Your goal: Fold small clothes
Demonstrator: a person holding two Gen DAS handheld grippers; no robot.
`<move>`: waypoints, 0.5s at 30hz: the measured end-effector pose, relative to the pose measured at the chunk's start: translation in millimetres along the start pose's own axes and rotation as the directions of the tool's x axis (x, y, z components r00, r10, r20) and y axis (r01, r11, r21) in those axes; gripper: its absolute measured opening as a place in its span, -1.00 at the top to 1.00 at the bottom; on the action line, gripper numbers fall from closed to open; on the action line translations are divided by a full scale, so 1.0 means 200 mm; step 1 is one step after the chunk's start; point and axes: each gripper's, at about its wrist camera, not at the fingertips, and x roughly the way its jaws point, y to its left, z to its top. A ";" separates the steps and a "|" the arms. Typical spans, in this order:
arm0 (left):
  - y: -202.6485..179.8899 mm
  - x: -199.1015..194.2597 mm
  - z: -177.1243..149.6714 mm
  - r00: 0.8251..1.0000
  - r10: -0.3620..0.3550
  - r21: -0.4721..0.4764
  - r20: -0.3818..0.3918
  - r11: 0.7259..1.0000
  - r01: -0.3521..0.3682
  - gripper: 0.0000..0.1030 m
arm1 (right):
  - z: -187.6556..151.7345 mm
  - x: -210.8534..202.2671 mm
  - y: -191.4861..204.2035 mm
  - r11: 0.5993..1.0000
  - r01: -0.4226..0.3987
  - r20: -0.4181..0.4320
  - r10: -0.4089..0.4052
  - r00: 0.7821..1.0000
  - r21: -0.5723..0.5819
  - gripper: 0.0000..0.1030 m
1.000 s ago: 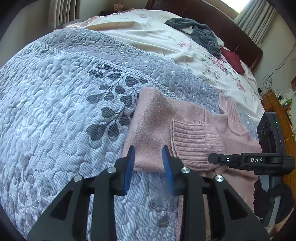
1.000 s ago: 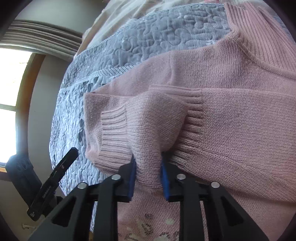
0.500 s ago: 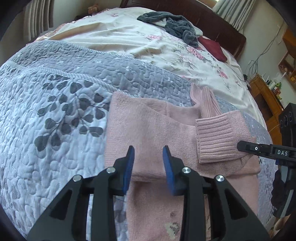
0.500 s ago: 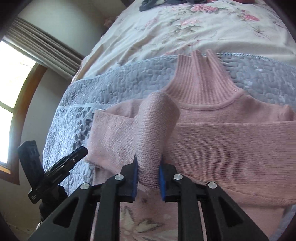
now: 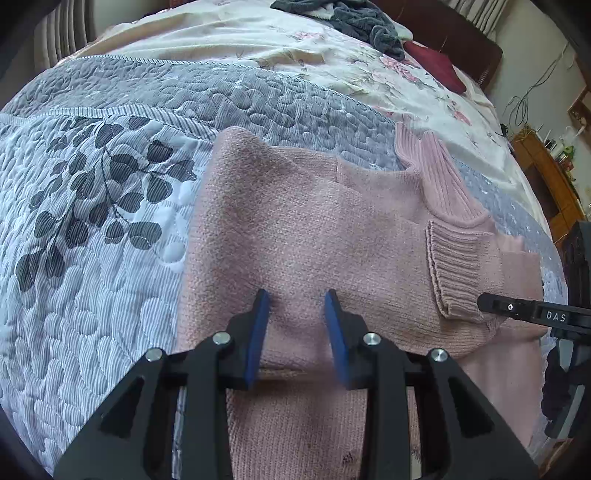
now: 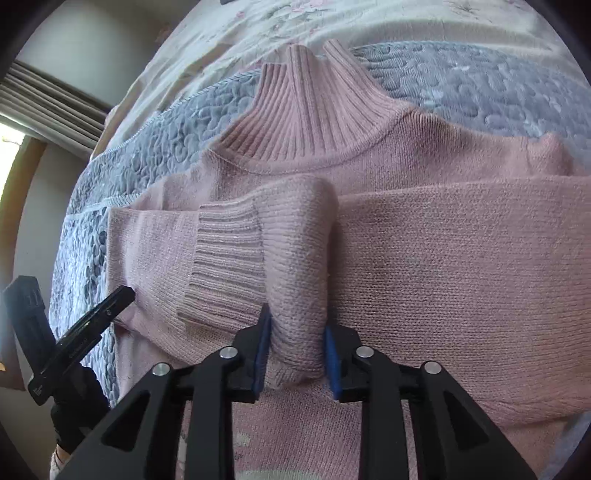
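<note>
A pink knitted sweater (image 5: pixel 314 229) with a ribbed high collar (image 6: pixel 314 110) lies flat on the bed. Its sleeve (image 6: pixel 295 251) is folded across the chest, the ribbed cuff (image 6: pixel 229 258) pointing left. My right gripper (image 6: pixel 297 350) stands open, and the sleeve's fold sits loosely between its blue pads. In the left wrist view the cuff (image 5: pixel 458 266) lies beside the right gripper's finger (image 5: pixel 532 314). My left gripper (image 5: pixel 297 325) is open just above the sweater's left half, holding nothing. It also shows as a black finger (image 6: pixel 85 332) at the left of the right wrist view.
The sweater rests on a grey quilt (image 5: pixel 92 221) with a leaf print. Beyond it lie a floral sheet (image 5: pixel 295 48), a dark grey garment pile (image 5: pixel 369 22) and a maroon item (image 5: pixel 432 62). A wooden cabinet (image 5: pixel 546 173) stands right of the bed. A gloved hand (image 6: pixel 74 417) holds the left gripper.
The right gripper carried the sleeve across the chest and lowered it, and its jaws widened. The left gripper moved right from the sweater's edge to above its body, staying open.
</note>
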 end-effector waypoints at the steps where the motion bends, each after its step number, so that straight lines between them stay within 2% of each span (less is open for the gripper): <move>1: 0.00 -0.01 0.00 1.000 0.000 0.002 -0.005 1.000 0.000 0.39 | 0.00 -0.05 0.02 0.999 0.034 0.027 -0.033 0.999 -0.025 0.21; 3: -0.01 -0.06 0.01 1.000 -0.011 0.001 0.005 1.000 0.011 0.35 | -0.02 -0.17 0.11 0.987 0.118 0.111 -0.106 0.988 -0.110 0.16; 5: -0.02 -0.11 0.02 0.999 -0.015 0.007 0.032 1.000 0.015 0.29 | -0.02 -0.23 0.22 0.973 0.140 0.151 -0.113 0.982 -0.185 0.04; 7: -0.05 -0.12 0.04 0.999 -0.007 0.021 0.038 1.000 0.006 0.26 | -0.03 -0.21 0.33 0.965 0.083 0.108 -0.058 0.992 -0.247 0.04; 9: -0.07 -0.10 0.04 1.000 -0.022 0.017 0.021 1.000 0.022 0.26 | -0.03 -0.14 0.43 0.959 0.054 0.060 -0.038 0.997 -0.278 0.04; 12: -0.08 -0.06 0.03 1.000 -0.016 0.014 0.003 1.000 0.016 0.26 | -0.04 0.02 0.53 0.946 0.108 0.029 -0.104 0.994 -0.304 0.04; 15: -0.06 0.00 0.02 1.000 -0.009 0.005 -0.025 1.000 0.009 0.25 | -0.03 0.15 0.54 0.948 0.123 -0.008 -0.131 0.991 -0.295 0.04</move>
